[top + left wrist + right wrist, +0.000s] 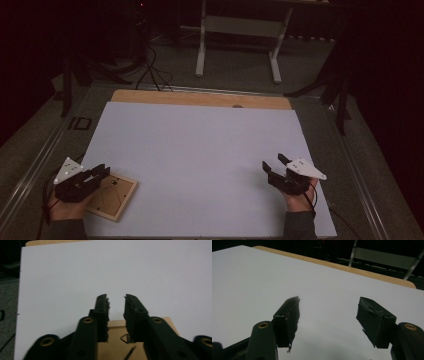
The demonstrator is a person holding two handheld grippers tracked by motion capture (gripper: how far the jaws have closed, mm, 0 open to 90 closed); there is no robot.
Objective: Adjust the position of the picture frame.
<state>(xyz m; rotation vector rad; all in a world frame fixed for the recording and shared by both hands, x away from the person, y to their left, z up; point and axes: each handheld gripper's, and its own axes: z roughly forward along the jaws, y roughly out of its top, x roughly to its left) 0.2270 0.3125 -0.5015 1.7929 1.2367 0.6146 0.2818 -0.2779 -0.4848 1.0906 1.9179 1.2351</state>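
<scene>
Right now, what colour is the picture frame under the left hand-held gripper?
Light wood, picture frame, clearest in the high view.

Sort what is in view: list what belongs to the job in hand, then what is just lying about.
In the job:
- wooden frame, lying back up under the left gripper
- left gripper, jaws apart above the frame
- right gripper, open over the white sheet

Lying about:
- white sheet
- table edge
- white stand on the floor behind
- cables
</scene>
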